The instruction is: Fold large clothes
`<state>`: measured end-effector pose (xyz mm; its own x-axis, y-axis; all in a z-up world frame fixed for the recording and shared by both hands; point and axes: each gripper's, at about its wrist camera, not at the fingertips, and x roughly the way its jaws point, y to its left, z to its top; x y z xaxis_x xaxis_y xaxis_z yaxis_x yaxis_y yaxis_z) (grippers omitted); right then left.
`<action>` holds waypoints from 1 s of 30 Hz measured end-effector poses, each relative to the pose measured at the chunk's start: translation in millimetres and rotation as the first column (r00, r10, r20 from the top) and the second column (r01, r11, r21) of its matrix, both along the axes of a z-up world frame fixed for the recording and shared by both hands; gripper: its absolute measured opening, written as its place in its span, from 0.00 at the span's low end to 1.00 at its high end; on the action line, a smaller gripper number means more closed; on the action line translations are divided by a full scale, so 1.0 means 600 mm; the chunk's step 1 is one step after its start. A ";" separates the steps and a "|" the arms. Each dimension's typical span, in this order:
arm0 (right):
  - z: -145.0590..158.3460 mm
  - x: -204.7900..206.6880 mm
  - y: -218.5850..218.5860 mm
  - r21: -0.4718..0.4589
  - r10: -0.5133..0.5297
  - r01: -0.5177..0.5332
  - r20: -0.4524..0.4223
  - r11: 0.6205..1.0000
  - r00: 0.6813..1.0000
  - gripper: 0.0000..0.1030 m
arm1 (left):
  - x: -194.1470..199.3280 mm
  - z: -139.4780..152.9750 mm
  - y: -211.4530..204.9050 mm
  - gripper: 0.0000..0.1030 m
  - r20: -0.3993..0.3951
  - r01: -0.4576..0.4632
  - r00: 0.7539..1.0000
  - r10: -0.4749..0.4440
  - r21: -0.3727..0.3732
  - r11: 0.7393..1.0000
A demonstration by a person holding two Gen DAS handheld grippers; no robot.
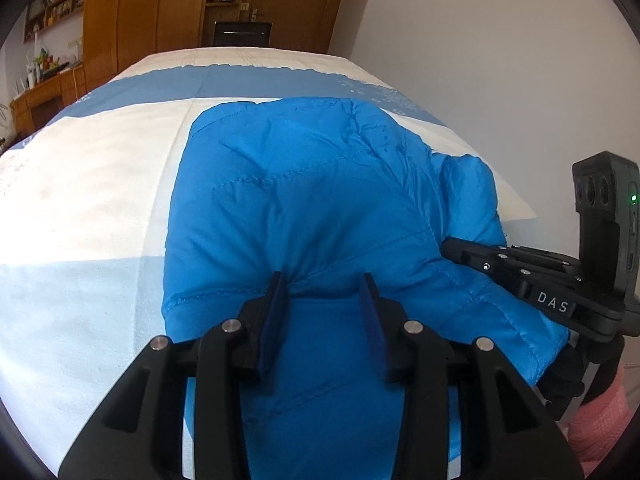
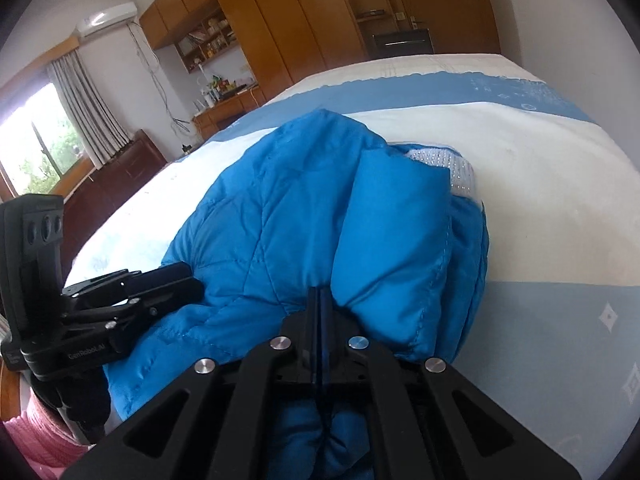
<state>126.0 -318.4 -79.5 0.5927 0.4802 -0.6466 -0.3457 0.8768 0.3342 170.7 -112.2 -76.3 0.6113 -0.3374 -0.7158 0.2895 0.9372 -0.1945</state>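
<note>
A puffy blue jacket (image 1: 312, 184) lies bunched on the bed (image 1: 100, 184), partly folded over itself. My left gripper (image 1: 322, 288) holds its near edge: a thick fold fills the gap between the two fingers, and creases run out from their tips. In the right wrist view the jacket (image 2: 304, 208) shows a strip of white mesh lining (image 2: 452, 168) at its far end. My right gripper (image 2: 320, 296) is shut, with a thin layer of the jacket pinched between the pads. Each gripper shows in the other's view, the right gripper (image 1: 448, 246) and the left gripper (image 2: 188, 280), both at the jacket's near edge.
The bed (image 2: 540, 184) has a white and blue cover. Wooden wardrobes (image 1: 160, 8) stand beyond its far end, and a cluttered desk (image 1: 44, 92) is at the left. A white wall (image 1: 500, 60) runs along the right side. A pink sleeve (image 1: 600, 420) shows behind the right gripper.
</note>
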 end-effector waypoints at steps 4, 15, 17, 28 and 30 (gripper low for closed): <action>0.026 -0.009 -0.008 0.023 -0.002 0.002 -0.008 1.000 1.000 0.03 | 0.000 0.023 0.011 0.36 -0.022 -0.018 1.000 0.018 -0.020 1.000; 0.083 -0.038 -0.097 0.172 -0.029 0.030 -0.010 0.985 1.000 0.61 | -0.066 0.102 0.078 0.68 0.118 -0.084 0.990 0.081 0.018 0.996; 0.081 -0.038 -0.102 0.179 -0.025 0.029 -0.022 0.983 0.999 0.63 | -0.069 0.100 0.082 0.70 0.115 -0.075 0.991 0.073 0.016 0.997; 0.022 -0.018 -0.116 0.297 0.069 -0.014 -0.173 0.955 0.982 0.74 | -0.044 0.071 0.100 0.78 0.052 -0.040 0.998 0.041 -0.018 0.999; 0.009 -0.010 -0.120 0.337 0.088 -0.014 -0.205 0.941 0.975 0.75 | -0.039 0.066 0.101 0.81 0.044 -0.041 0.998 0.041 -0.016 0.999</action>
